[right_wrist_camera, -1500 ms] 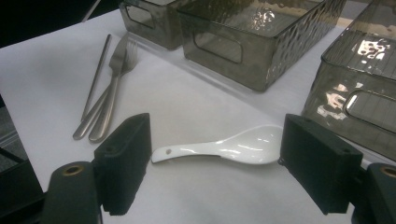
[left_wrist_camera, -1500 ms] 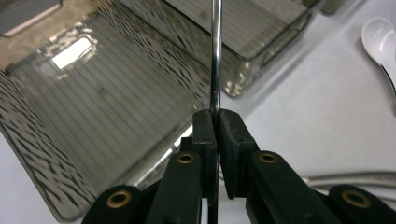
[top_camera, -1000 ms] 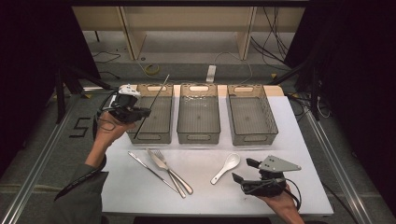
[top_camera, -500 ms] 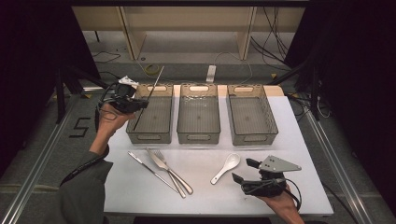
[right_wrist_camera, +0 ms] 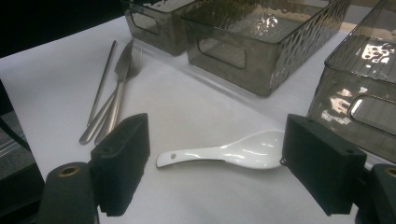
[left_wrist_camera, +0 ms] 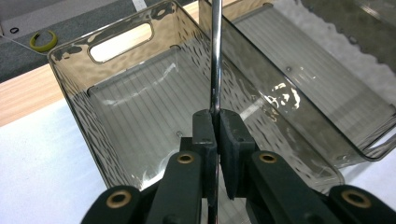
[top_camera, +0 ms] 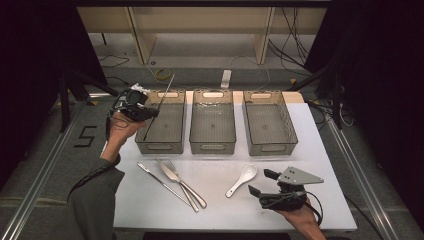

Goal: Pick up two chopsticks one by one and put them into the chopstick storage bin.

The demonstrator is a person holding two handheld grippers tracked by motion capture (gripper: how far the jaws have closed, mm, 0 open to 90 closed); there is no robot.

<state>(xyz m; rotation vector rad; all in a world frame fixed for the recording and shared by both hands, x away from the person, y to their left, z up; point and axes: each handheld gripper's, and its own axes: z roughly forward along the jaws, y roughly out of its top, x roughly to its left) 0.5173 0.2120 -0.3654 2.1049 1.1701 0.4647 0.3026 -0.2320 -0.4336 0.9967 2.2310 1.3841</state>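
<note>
White table: left gripper pinching chopstick over left bin; right gripper spread, resting.

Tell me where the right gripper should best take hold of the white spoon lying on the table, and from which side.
Probably the handle. The white spoon lies flat on the table, bowl toward the bins, its slim straight handle pointing at the open right gripper. Coming down from above, jaws either side of the handle near mid-length, looks safest; the wide, rounded bowl would likely slip.

High view: above near table edge, facing forward-down, far. Gripper views: close, low; both share left bin.
</note>
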